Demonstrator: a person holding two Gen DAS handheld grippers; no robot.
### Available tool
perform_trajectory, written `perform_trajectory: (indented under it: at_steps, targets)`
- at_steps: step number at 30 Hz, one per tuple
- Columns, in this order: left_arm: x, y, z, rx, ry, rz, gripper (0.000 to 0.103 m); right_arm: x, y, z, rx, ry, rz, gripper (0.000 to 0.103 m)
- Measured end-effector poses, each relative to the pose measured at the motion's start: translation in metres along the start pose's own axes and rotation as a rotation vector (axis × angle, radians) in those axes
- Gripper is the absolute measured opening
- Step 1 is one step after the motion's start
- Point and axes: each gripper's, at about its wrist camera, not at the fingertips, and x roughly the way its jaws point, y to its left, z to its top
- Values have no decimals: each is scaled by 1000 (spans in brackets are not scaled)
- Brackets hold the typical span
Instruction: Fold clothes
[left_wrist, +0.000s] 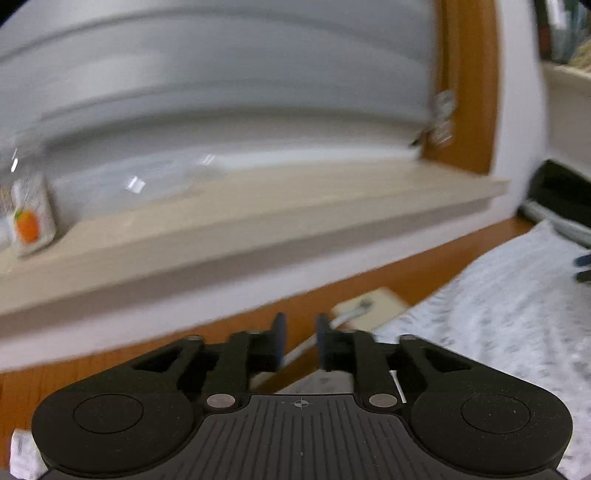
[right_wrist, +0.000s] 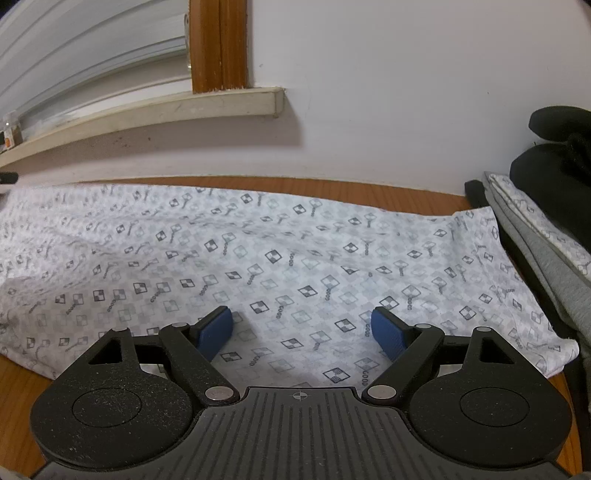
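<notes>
Here the patterned cloth (right_wrist: 280, 258) lies spread flat on the wooden table (right_wrist: 22, 387), its far edge close to the white wall (right_wrist: 388, 92). It is white with small grey checked squares printed all over. The right gripper (right_wrist: 302, 328) hovers low over the near part of this cloth, and its two blue pads (right_wrist: 216, 328) stand wide apart with nothing between them; I cannot tell if they touch the fabric. At the right side of the table there is a pile of folded clothes (right_wrist: 546, 266), grey and patterned, with something black on top.

The left gripper (left_wrist: 301, 339) is at the left end of the cloth (left_wrist: 498, 295), more over the bare table (left_wrist: 258, 325) than over the fabric. Its fingers (left_wrist: 280, 339) are drawn near to each other, with only a narrow gap left, and no cloth is caught in that gap. Behind the gap a white cable (left_wrist: 303, 349) and a pale flat box (left_wrist: 373, 306) can be seen on the table. This view is blurred. Above, a beige window sill (left_wrist: 258, 221) runs along the wall, and a small packet with an orange picture (left_wrist: 31, 221) stands on it.
</notes>
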Motion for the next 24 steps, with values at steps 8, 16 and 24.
perform_trajectory:
  at_steps: [8, 16, 24]
  targets:
    - [-28, 11, -22, 45, 42, 48, 58, 0, -1, 1, 0, 1, -1, 83]
    - [-65, 54, -52, 103, 101, 140, 72, -1, -2, 1, -1, 2, 1, 83]
    - [-68, 76, -56, 76, 22, 178, 68, -1, -2, 1, -2, 2, 3, 83]
